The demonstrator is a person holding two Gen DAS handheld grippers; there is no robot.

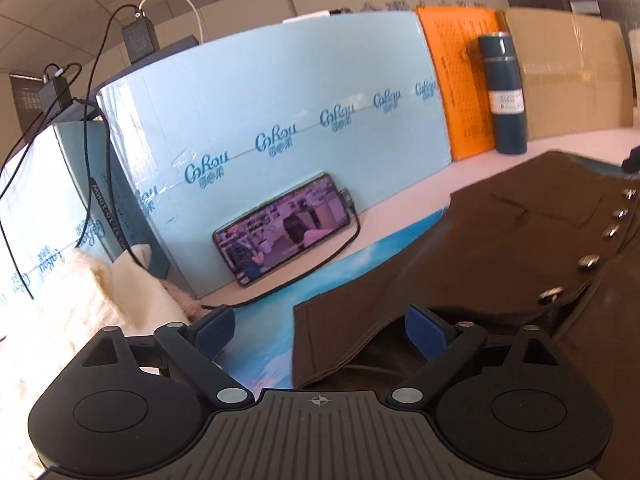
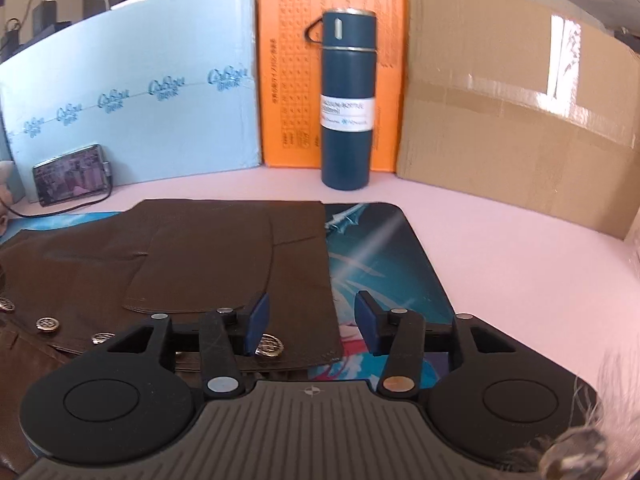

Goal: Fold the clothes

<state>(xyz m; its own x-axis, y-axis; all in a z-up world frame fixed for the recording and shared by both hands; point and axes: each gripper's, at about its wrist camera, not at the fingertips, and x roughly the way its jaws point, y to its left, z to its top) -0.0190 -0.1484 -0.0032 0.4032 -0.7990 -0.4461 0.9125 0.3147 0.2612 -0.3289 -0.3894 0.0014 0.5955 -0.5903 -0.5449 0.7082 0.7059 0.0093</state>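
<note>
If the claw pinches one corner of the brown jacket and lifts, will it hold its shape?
Probably not. The brown jacket lies flat in soft layers, so it likely drapes. Its leather-like sheen hints at slipperiness, and the metal buttons add some weight.

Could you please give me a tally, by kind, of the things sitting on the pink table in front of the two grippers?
Brown garment: 1
Printed blue mat: 1
Dark blue flask: 1
Phone: 1
Upright boards at the back, namely light blue, orange and cardboard: 3
Cream knit textile: 1
Total: 8
</note>
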